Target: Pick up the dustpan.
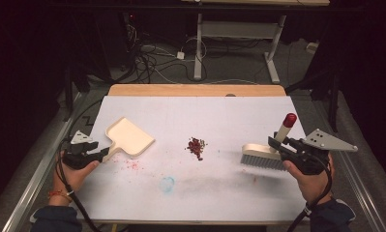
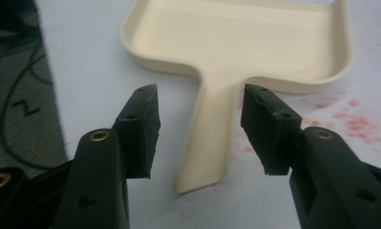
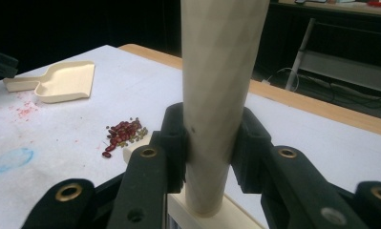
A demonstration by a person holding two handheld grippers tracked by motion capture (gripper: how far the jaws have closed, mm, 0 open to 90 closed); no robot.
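The left claw [image 2: 200, 131] is open, with the handle of the cream dustpan [image 2: 236, 43] lying between its two black jaws. The pads are not touching the handle; there is a gap on each side. The pan part of the dustpan lies flat on the white worktop [image 1: 229, 116] just past the tips of that claw. The right claw [image 3: 208, 143] is shut tight on the pale round handle of the brush [image 1: 265, 155]. The handle stands up through the jaws, and its red tip [image 1: 290, 119] is above the claw. The grey bristles rest on the worktop right beside the claw. A little pile of red beans [image 1: 196, 146] sits between the two claws, nearer the brush.
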